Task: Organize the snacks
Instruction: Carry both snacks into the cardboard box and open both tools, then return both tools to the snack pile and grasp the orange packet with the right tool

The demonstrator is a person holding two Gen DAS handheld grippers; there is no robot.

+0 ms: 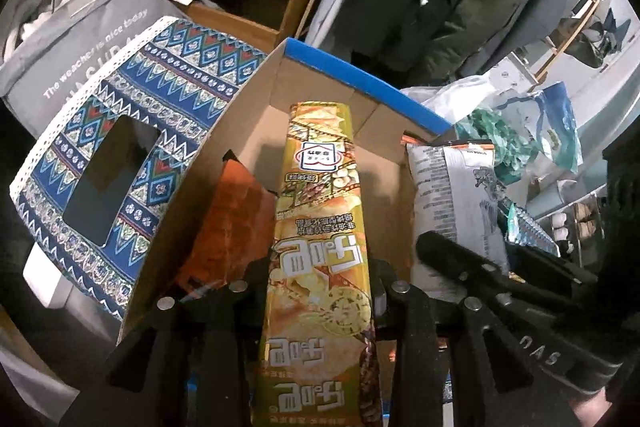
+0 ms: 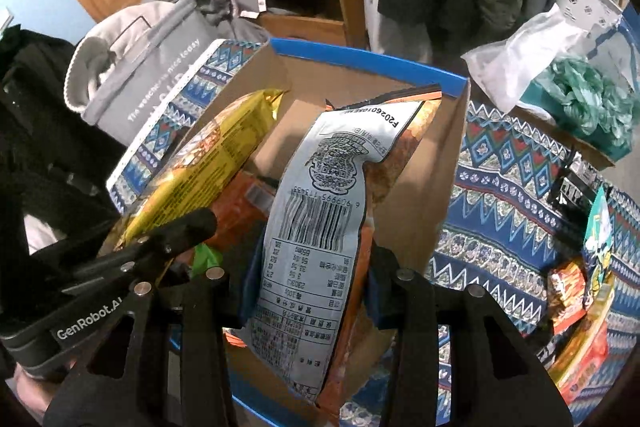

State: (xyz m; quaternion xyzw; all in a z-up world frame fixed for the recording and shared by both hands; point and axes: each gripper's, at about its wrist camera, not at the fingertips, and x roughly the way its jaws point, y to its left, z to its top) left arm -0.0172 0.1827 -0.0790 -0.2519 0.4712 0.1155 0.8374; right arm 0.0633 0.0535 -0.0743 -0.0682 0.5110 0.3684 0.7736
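We are holding two snack bags over the box (image 2: 456, 163): the yellow bag (image 1: 320, 259) pinched in the left gripper (image 1: 316, 291), jaws closed on its lower middle, and the grey-backed bag (image 2: 316, 227) clamped likewise in the right gripper (image 2: 308, 279). Both look light, puffy and crinkly, with slick film and probably brittle chips inside, so we are judging that a gentle pinch across the middle suits them best. An orange bag (image 1: 224, 223) is already lying in the box; more snacks (image 2: 580, 307) are waiting on the patterned cloth (image 2: 512, 187) to the right.

Patterned tablecloth (image 2: 516, 187) under cardboard box (image 2: 424, 195), snacks (image 2: 566, 293)
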